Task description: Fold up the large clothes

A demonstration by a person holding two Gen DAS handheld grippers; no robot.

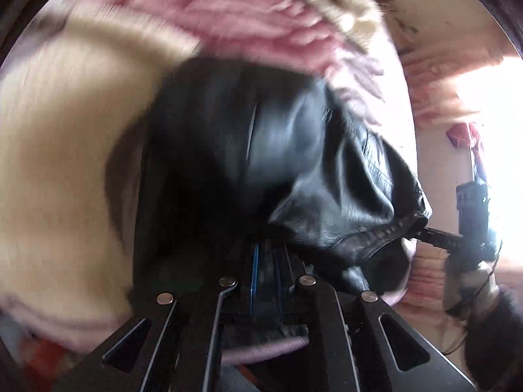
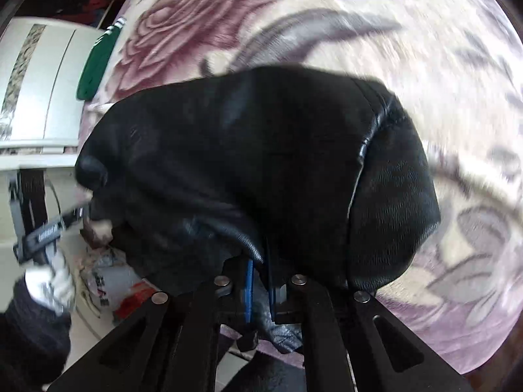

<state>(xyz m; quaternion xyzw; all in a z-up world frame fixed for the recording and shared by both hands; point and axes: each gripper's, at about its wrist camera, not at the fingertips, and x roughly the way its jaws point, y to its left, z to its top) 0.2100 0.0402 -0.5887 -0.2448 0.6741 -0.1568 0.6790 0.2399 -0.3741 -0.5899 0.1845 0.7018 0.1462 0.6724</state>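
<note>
A black leather garment (image 1: 261, 163) hangs between my two grippers above a pink and cream floral blanket (image 1: 81, 147). My left gripper (image 1: 268, 261) is shut on one edge of the garment; its blue pads press the leather. In the same view the right gripper (image 1: 434, 236) grips the garment's stitched hem at the right. In the right wrist view the garment (image 2: 261, 163) bulges in front of my right gripper (image 2: 261, 281), which is shut on a leather fold. The left gripper (image 2: 70, 217) shows at the left edge, holding the other end.
The floral blanket (image 2: 392, 49) covers the surface beneath. A white cabinet (image 2: 42, 91) stands at the left with a green cloth (image 2: 96, 65) beside it. Bags and clutter (image 2: 108, 281) lie on the floor at the lower left. A bright window (image 1: 490, 130) is on the right.
</note>
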